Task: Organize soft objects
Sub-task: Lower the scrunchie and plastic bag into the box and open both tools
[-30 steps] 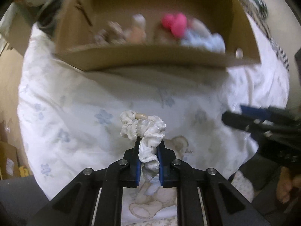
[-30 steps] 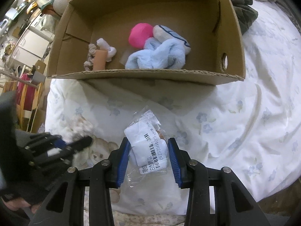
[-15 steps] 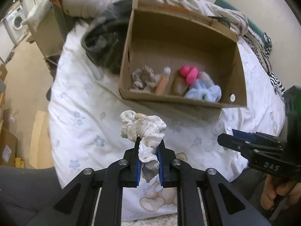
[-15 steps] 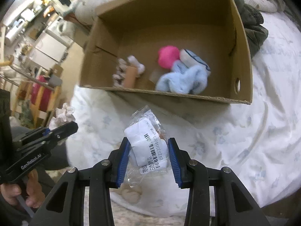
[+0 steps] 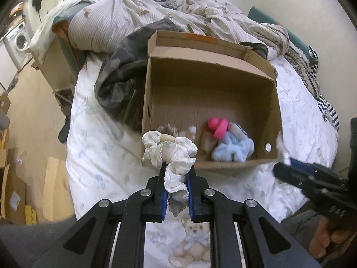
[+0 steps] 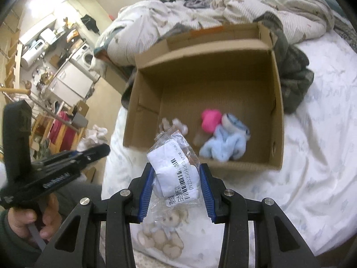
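Observation:
My left gripper [image 5: 176, 176] is shut on a white scrunchie [image 5: 170, 153] and holds it high above the bed, before the near wall of an open cardboard box [image 5: 209, 102]. My right gripper [image 6: 176, 178] is shut on a clear plastic packet with a white barcode label [image 6: 176, 169], also raised before the box [image 6: 214, 84]. Inside the box lie a pink soft toy [image 5: 217, 127], a light blue plush [image 5: 233, 148] and a small beige and brown item [image 5: 176, 131]. The left gripper also shows in the right wrist view [image 6: 98, 153], the right gripper in the left wrist view [image 5: 281, 168].
The box stands on a bed with a white floral sheet [image 5: 100, 156] that has a teddy bear print [image 5: 191, 245]. A dark grey garment [image 5: 120, 84] lies left of the box. Crumpled bedding [image 5: 178, 11] is piled behind it. The floor and cardboard boxes [image 5: 13, 189] are at the left.
Both grippers have risen and drawn back with their loads still held. The box now appears farther and lower, its whole inside in view.

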`<state>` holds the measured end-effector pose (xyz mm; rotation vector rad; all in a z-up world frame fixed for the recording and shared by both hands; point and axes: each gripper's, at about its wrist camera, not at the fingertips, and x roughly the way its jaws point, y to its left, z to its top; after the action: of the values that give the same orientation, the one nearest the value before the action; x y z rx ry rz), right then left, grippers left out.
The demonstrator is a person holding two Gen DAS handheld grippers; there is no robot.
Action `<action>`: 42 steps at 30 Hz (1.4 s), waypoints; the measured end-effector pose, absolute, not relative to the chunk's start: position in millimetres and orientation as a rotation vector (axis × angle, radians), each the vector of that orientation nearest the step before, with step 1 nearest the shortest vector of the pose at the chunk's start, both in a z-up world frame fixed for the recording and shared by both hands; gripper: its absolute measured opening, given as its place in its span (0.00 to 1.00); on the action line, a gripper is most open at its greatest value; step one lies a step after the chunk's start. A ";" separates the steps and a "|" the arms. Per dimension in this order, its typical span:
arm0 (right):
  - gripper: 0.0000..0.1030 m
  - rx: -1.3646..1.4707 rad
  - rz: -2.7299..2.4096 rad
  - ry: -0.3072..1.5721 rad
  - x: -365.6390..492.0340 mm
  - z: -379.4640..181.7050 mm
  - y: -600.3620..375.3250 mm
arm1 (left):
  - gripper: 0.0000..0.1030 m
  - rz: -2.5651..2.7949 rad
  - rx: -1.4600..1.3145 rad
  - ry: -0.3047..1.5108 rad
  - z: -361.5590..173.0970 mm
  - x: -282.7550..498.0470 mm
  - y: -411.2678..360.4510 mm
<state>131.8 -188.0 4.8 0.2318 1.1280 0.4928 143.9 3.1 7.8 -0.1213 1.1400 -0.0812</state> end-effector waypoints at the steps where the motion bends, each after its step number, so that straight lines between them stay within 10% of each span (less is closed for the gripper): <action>1: 0.42 0.237 0.489 1.120 135.8 8.8 -190.5 | 0.13 -0.086 -0.123 1.143 7.8 149.7 3.3; 38: 0.42 0.407 0.506 1.279 212.7 -75.4 -174.1 | 0.15 -0.232 -0.176 1.205 -65.3 209.1 -27.1; 42: 0.57 0.427 0.503 1.268 213.7 -73.1 -175.7 | 0.21 -0.248 -0.183 1.238 -69.6 209.9 -29.2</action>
<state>213.7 -175.7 -73.1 0.4271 1.2682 0.5025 209.9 -29.2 -69.6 -0.1832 1.2381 -0.2484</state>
